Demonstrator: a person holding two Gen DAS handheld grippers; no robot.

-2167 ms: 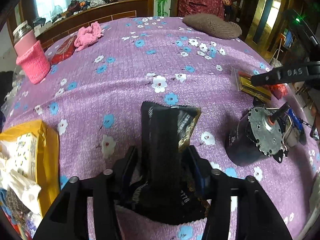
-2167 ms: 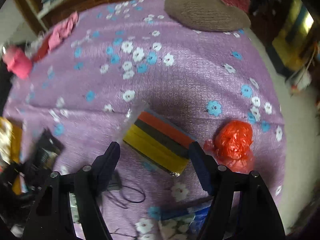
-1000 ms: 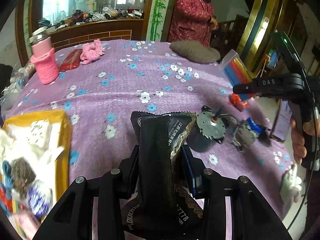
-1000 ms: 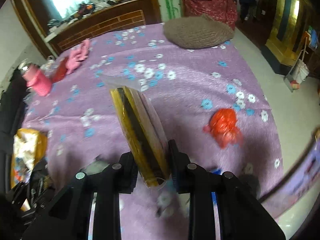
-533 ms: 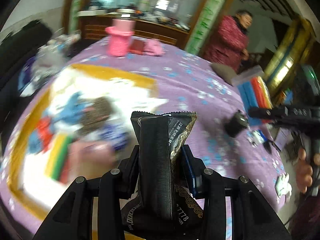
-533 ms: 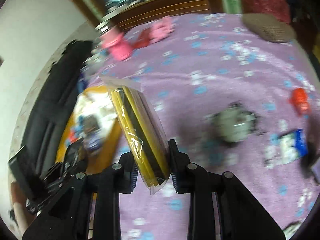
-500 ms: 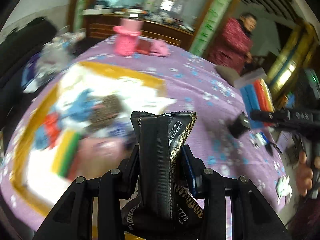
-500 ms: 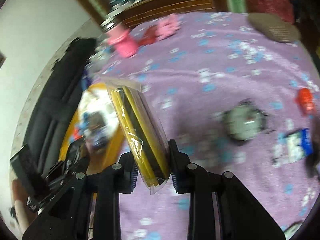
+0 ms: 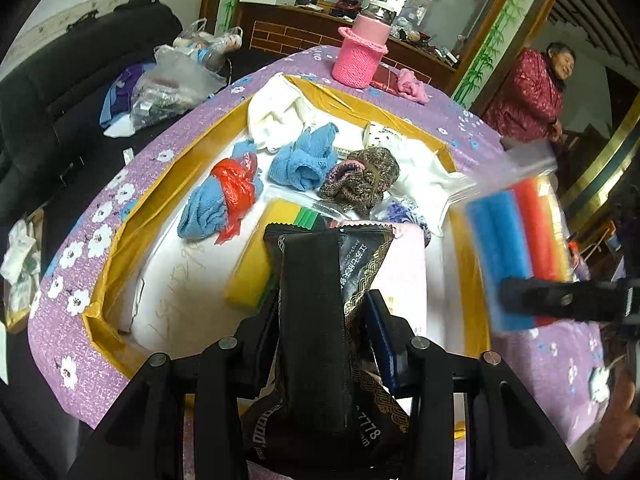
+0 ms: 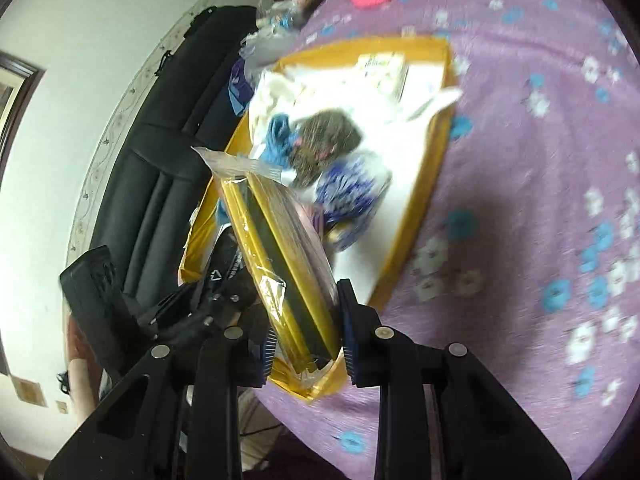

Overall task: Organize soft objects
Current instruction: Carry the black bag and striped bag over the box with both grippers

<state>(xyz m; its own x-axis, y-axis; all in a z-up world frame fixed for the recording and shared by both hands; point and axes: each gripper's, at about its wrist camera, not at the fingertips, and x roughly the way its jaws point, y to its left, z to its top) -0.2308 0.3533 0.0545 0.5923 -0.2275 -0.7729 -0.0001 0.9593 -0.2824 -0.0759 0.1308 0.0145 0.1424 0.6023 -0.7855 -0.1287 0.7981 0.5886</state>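
A purple cloth with blue and white flowers (image 9: 472, 128) covers the table, and on it stands a shallow yellow-rimmed box (image 9: 188, 168) already holding soft things. The left gripper (image 9: 320, 316) has swung over from the bare middle of the cloth to hang above this box; its jaws are easing apart, though the black snack pouch (image 9: 320, 280) sits upright between the pads and looks not yet let go. The right gripper (image 10: 306, 332) has come across as well, pinching a clear-wrapped pack of coloured foam strips (image 10: 280, 248) edge-on above the box's near corner. Both loads are thus over the box, so the drop looks close. Under the pouch lie a yellow sponge (image 9: 256, 256), a blue knit with red plastic (image 9: 220, 196), another blue knit (image 9: 304, 156), a brown woollen piece (image 9: 360, 176) and white cloths (image 9: 276, 112). Beyond stand a pink knit-sleeved jar (image 9: 360, 56), a dark sofa (image 9: 52, 92), a wooden sideboard, and a person in a red coat (image 9: 528, 96).
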